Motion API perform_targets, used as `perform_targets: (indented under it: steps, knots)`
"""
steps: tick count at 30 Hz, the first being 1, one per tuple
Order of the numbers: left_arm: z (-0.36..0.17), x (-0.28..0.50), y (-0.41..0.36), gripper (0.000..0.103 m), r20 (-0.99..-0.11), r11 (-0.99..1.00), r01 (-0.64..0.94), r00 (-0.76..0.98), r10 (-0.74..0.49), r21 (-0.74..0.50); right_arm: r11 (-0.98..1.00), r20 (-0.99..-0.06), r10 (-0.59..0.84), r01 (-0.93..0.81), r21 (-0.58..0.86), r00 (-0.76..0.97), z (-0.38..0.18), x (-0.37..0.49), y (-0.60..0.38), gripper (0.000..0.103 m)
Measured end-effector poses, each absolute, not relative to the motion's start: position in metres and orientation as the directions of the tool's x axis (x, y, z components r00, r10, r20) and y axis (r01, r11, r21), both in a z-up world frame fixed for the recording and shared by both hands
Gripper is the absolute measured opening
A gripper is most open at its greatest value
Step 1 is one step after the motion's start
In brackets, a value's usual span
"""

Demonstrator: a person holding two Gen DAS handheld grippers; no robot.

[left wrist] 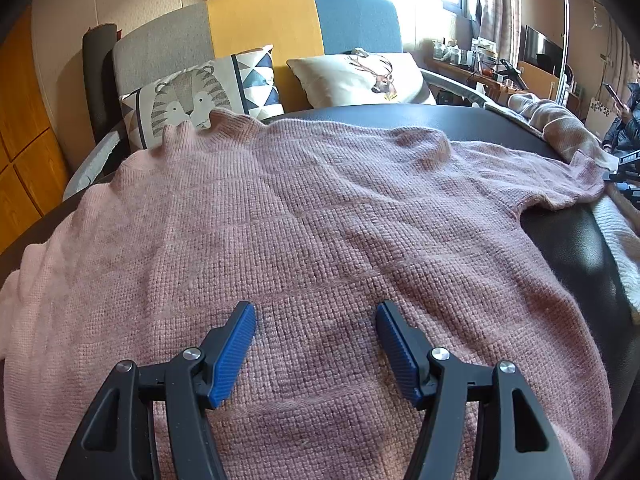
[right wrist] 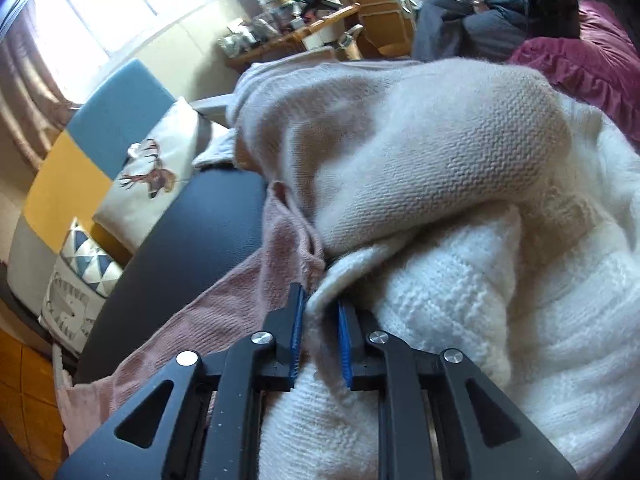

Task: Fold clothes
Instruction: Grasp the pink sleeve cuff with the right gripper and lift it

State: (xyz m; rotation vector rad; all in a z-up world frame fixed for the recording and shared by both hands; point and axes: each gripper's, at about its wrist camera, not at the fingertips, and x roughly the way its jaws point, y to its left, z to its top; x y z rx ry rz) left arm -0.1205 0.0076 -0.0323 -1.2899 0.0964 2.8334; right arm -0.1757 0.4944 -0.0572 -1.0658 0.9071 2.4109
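- Nearest my right camera, the right gripper (right wrist: 320, 312) has its blue pads pinched on a fold of knit where the white sweater (right wrist: 460, 320) meets the edge of the pink sweater (left wrist: 300, 220); which layer it truly holds I cannot tell.
- Largest thing in front of me is the pink sweater, spread flat across the dark table (left wrist: 560, 240), hem towards me, neckline at the far side and one sleeve running off to the right.
- On the right side of the table lies a heap: the white sweater near me, with a beige sweater (right wrist: 420, 140) draped over it further back.
- To do this step well I judge I should check the pinch has only the pink cloth, then lift gently so the heap does not drag along.
- My left gripper (left wrist: 316, 312) hangs over the near middle of the pink sweater with its fingers apart and nothing between them; I would press it down there to anchor the body.
- Count: three sweaters, two grippers, two cushions (left wrist: 352, 76) on the sofa (left wrist: 264, 20) beyond the table.
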Motion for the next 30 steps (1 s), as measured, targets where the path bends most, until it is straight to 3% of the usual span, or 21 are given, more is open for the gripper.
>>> perform_targets:
  steps: [10, 12, 16, 19, 22, 25, 28, 30]
  knots:
    - [-0.033, -0.120, 0.009, 0.065, -0.753, -0.998, -0.050, -0.658, -0.001, 0.045, -0.740, -0.775, 0.089, -0.562, 0.369, -0.626, -0.052, -0.186, 0.489, 0.020]
    - [-0.033, -0.120, 0.009, 0.065, -0.753, -0.998, -0.051, -0.658, -0.001, 0.045, -0.730, -0.780, 0.077, -0.568, 0.380, -0.621, -0.052, -0.187, 0.492, 0.030]
    - [-0.033, -0.120, 0.008, 0.065, -0.753, -0.998, -0.050, -0.658, 0.003, 0.040, -0.721, -0.799, 0.063, -0.581, 0.378, -0.598, -0.047, -0.187, 0.485, 0.033]
    - [-0.034, -0.120, 0.008, 0.065, -0.752, -0.998, -0.050, -0.659, 0.003, 0.039, -0.724, -0.793, 0.066, -0.576, 0.380, -0.606, -0.036, -0.174, 0.462, 0.046]
    - [-0.034, -0.120, 0.009, 0.065, -0.751, -0.998, -0.049, -0.660, 0.002, 0.041, -0.766, -0.733, 0.188, -0.564, 0.307, -0.654, -0.021, -0.149, 0.421, 0.047]
    - [-0.034, -0.120, 0.009, 0.065, -0.752, -0.998, -0.048, -0.659, 0.000, 0.042, -0.883, -0.663, 0.065, -0.352, 0.309, -0.746, -0.015, -0.155, 0.356, 0.047]
    - [-0.033, -0.120, 0.010, 0.065, -0.754, -0.998, -0.046, -0.657, -0.009, 0.052, -0.960, -0.657, -0.132, -0.069, 0.271, -0.742, -0.017, -0.186, 0.280, 0.045]
    - [-0.030, -0.124, 0.012, 0.065, -0.764, -0.997, -0.044, -0.644, -0.025, 0.069, -0.972, -0.668, -0.213, 0.088, 0.216, -0.713, -0.020, -0.205, 0.234, 0.027]
